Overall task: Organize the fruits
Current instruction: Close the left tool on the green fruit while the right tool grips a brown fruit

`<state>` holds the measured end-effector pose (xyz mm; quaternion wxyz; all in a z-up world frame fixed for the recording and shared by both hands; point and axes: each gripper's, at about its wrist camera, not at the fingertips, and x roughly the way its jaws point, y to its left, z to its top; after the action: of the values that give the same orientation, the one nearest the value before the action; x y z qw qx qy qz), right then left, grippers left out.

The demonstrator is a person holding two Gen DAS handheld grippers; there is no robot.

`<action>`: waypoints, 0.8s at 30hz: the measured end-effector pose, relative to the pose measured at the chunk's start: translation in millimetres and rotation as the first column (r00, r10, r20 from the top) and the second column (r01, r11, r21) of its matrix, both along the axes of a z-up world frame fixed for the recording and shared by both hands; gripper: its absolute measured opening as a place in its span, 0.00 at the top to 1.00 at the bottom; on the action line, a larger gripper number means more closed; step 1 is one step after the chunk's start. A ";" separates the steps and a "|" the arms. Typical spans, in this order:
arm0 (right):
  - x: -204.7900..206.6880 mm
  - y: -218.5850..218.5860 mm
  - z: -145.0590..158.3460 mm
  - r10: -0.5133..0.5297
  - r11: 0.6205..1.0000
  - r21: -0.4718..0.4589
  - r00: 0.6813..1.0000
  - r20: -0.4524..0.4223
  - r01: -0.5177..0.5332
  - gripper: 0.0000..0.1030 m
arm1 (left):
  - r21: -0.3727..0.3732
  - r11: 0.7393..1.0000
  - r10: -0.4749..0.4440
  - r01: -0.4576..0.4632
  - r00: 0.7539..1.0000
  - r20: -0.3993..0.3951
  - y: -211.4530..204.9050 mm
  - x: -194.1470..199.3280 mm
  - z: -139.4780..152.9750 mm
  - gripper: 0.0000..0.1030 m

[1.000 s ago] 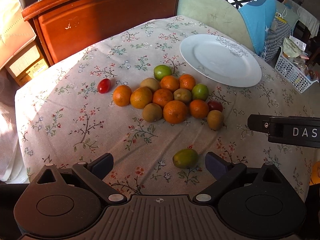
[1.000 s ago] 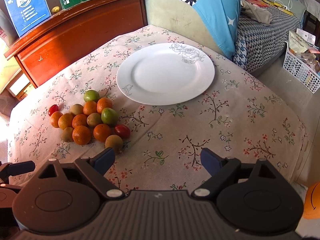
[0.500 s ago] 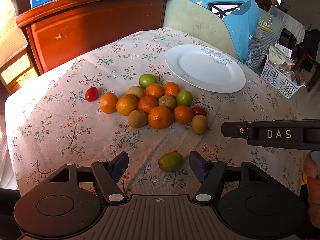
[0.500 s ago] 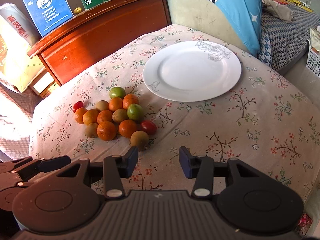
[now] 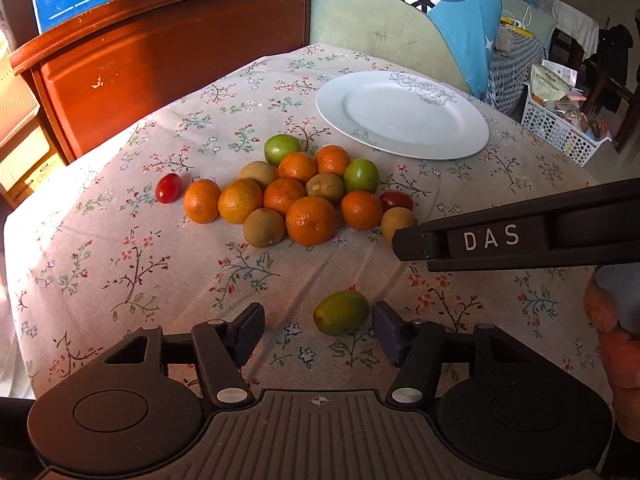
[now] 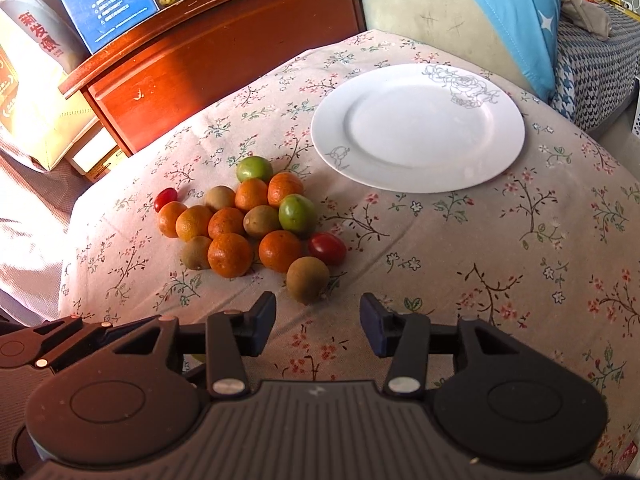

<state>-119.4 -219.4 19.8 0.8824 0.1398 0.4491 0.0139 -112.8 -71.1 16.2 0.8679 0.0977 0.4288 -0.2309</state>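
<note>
Green-orange fruit (image 5: 341, 312) now btwn left hand-held gripper (image 5: 318, 330) jaws, both grippers gaping, right (image 6: 318, 322) nearer brown fruit (image 6: 307, 280)

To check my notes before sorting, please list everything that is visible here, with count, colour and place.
oranges: seven, orange, clustered mid-cloth
brown fruits: four, brown, in and beside that cluster
green fruits: two, green, cluster's plate side
lone fruit: one, green-yellow, apart, by the left fingers
small red fruits: two, red, at opposite cluster ends
plate: one, white, beyond cluster, bare
tablecloth: one, floral beige, under everything
cabinet: one, red-brown, behind
left hand-held gripper: one, black, open
right hand-held gripper: one, black, open
</note>
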 end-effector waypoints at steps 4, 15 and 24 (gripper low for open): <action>5.6 2.6 -4.6 0.003 1.000 0.003 1.000 0.001 -0.003 0.55 | -0.012 1.000 -0.004 0.004 1.000 0.006 0.6 -0.3 -1.6 0.60; 12.9 4.5 -11.9 0.005 1.000 0.002 1.000 0.018 -0.005 0.76 | -0.017 1.000 0.001 0.000 1.000 0.029 3.2 0.3 -3.3 0.63; 11.1 7.9 -9.3 0.021 1.000 0.005 1.000 0.020 -0.021 0.77 | -0.059 0.997 0.042 -0.041 0.999 0.019 13.9 5.5 -1.3 0.78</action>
<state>-108.3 -211.5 10.4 0.8864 0.1370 0.4415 0.0257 -107.2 -57.2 14.9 0.8793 0.0654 0.4151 -0.2243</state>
